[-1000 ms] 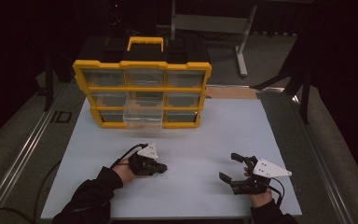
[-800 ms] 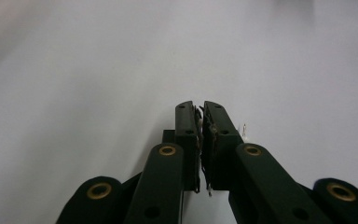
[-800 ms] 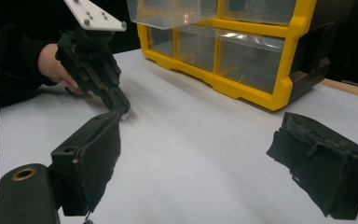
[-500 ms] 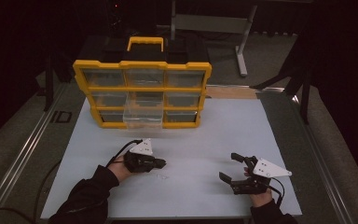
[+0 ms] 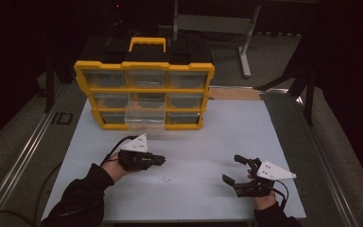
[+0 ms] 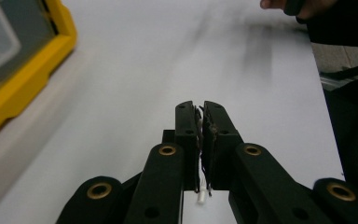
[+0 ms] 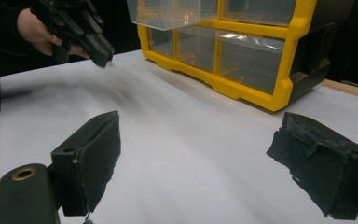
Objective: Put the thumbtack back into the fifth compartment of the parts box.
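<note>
Two black two-jaw tools are over the white desk [image 5: 208,137], one in each of the person's hands. The left tool [image 5: 159,160] has its jaws pressed together; in the left gripper view [image 6: 200,112] the pads meet along their length, and a thin pale sliver shows at the tip in the right gripper view, too small to tell what it is. This tool hangs above the desk surface, pointing towards the person's right, with its grey three-cornered plate on top.

Beneath and just right of it, a few small clear plastic pieces [image 5: 163,178] lie on the bare white top; one small white bit [image 6: 201,199] shows below the closed jaws in the left gripper view. They are well apart from the right tool.

The right tool [image 5: 234,169] sits low near the desk's front right corner, its jaws spread wide with nothing between them; the right gripper view [image 7: 196,158] shows open desk between the two worn black pads.

At the far side of the desk stands a yellow plastic organiser cabinet with clear drawers and a yellow handle [image 5: 144,92]. One clear drawer [image 5: 145,115] in the middle column of its lower rows is pulled out towards the person, and I cannot tell what it holds.
</note>
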`<state>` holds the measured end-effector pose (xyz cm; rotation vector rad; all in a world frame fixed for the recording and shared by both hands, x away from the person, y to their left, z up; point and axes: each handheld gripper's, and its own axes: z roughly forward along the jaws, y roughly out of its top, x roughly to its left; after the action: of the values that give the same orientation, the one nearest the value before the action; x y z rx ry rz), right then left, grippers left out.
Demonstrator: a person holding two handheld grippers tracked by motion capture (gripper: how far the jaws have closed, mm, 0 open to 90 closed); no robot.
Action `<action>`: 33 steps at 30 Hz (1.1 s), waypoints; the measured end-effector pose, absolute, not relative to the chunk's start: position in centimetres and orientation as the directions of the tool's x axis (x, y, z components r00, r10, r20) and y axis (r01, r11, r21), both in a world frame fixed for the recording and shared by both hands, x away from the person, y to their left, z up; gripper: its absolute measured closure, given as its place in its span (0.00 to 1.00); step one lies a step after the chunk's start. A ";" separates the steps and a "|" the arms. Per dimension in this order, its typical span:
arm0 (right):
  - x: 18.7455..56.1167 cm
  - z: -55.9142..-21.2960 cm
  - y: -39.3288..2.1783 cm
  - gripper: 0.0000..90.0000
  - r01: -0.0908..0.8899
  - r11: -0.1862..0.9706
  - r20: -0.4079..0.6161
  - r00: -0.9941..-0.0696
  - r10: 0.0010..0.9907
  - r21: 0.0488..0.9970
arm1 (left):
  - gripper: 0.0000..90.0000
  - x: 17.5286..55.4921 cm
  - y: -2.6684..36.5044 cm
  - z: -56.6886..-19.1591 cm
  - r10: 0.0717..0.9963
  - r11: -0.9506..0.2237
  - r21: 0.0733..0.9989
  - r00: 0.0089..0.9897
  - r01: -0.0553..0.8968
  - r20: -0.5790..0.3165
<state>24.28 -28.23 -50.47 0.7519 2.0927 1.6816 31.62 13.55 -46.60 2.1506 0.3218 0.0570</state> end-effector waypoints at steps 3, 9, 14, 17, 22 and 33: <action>24.3 -50.5 -28.2 0.15 0.185 0.153 0.058 -0.798 0.600 0.971 | 0.95 31.7 14.1 -45.8 0.258 -0.521 0.827 0.963 0.209 -0.080; 24.3 -50.5 -28.1 0.15 0.185 0.156 0.056 -0.798 0.600 0.970 | 0.95 31.9 15.1 -44.3 0.273 -0.496 0.845 0.959 0.202 -0.070; 24.3 -50.6 -28.1 0.15 0.186 0.156 0.057 -0.800 0.597 0.970 | 0.95 32.1 15.6 -43.3 0.279 -0.491 0.850 0.959 0.193 -0.056; 24.3 -50.6 -28.1 0.15 0.185 0.156 0.056 -0.800 0.598 0.970 | 0.95 32.3 15.7 -42.6 0.278 -0.487 0.854 0.959 0.184 -0.048; 24.3 -50.5 -28.1 0.15 0.185 0.157 0.056 -0.799 0.598 0.970 | 0.95 32.7 16.3 -41.4 0.282 -0.476 0.862 0.959 0.174 -0.037; 24.3 -50.6 -28.1 0.15 0.184 0.160 0.053 -0.801 0.597 0.970 | 0.95 34.2 18.2 -38.8 0.286 -0.444 0.885 0.958 0.141 -0.010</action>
<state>24.33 -28.10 -50.57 0.7460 2.1011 1.6787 34.23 18.23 -38.81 2.0368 0.3032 0.1694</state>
